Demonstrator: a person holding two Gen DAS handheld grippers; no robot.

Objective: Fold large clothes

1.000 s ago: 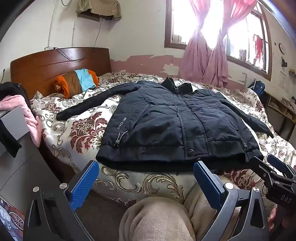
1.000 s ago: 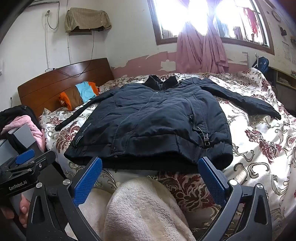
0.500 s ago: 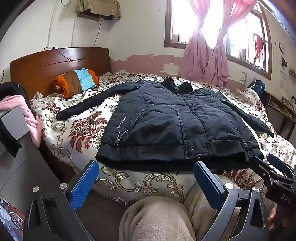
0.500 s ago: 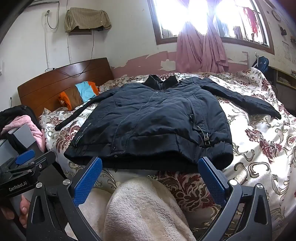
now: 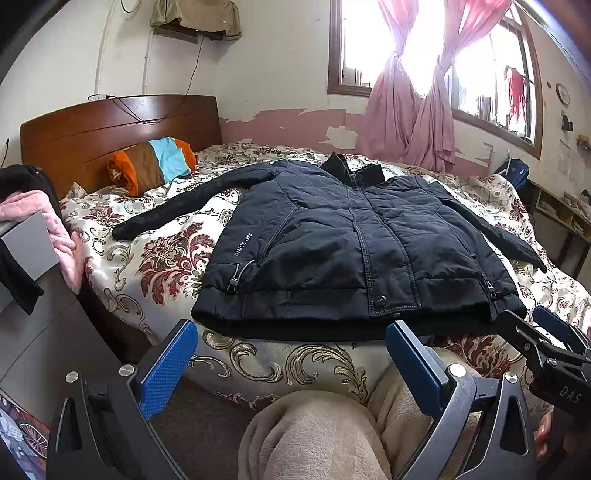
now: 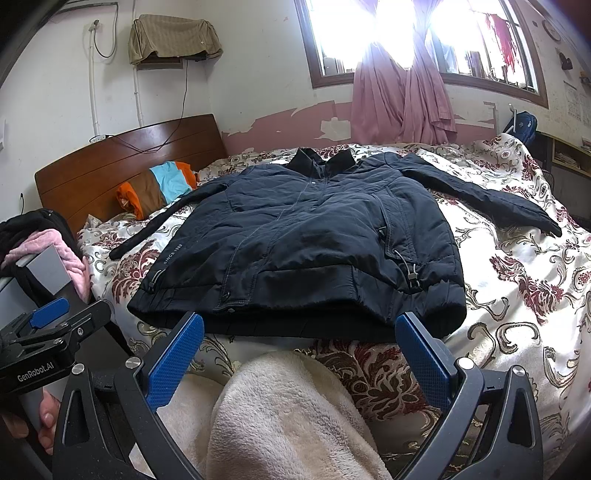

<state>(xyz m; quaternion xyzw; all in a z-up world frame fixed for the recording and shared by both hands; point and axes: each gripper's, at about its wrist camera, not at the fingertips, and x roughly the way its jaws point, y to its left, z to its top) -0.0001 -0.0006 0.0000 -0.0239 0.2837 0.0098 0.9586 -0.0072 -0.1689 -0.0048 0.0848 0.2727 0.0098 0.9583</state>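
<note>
A dark jacket [image 5: 354, 251] lies flat, front up, sleeves spread, on the floral bed [image 5: 162, 254]. Both claws, left [image 5: 291, 365] and right [image 6: 299, 354], hang spread wide and empty before its hem.

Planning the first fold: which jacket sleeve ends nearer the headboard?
The left sleeve, angled out toward the wooden headboard and striped pillow. The right sleeve stretches toward the window side instead.

- Jacket [image 5: 354, 251] hem: underside hidden vs bedspread [image 5: 162, 258].
- Right gripper [image 5: 550, 343] beside jacket hem, cut by frame edge.
- Window [image 6: 388, 33] past jacket collar: blown out.
- Wall clock [image 5: 562, 94] past jacket: too small to read.
</note>
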